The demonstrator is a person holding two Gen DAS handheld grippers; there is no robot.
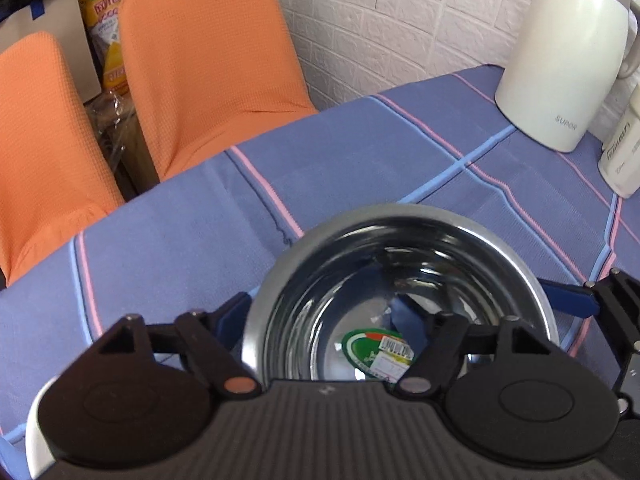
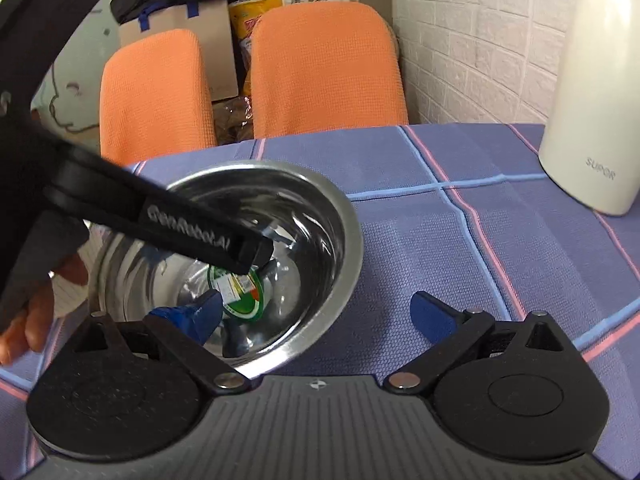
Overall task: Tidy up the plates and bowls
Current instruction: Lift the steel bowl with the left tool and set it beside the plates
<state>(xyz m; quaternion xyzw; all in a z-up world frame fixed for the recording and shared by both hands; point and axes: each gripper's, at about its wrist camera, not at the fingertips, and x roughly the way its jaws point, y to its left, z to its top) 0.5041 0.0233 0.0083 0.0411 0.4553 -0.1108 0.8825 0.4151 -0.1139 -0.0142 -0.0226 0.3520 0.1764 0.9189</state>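
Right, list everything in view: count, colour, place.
steel bowl: one, silver, on the tablecloth, green sticker inside
tablecloth: one, blue with pink and pale stripes, over the table
jug: one, cream, table's far right
small container: one, white, beside the jug
chairs: two, orange, behind the table
box: one, brown, behind the chairs
left gripper: open, black, blue fingers, astride the bowl's rim
right gripper: open, same colours, astride the opposite rim
hand: one, beside the bowl
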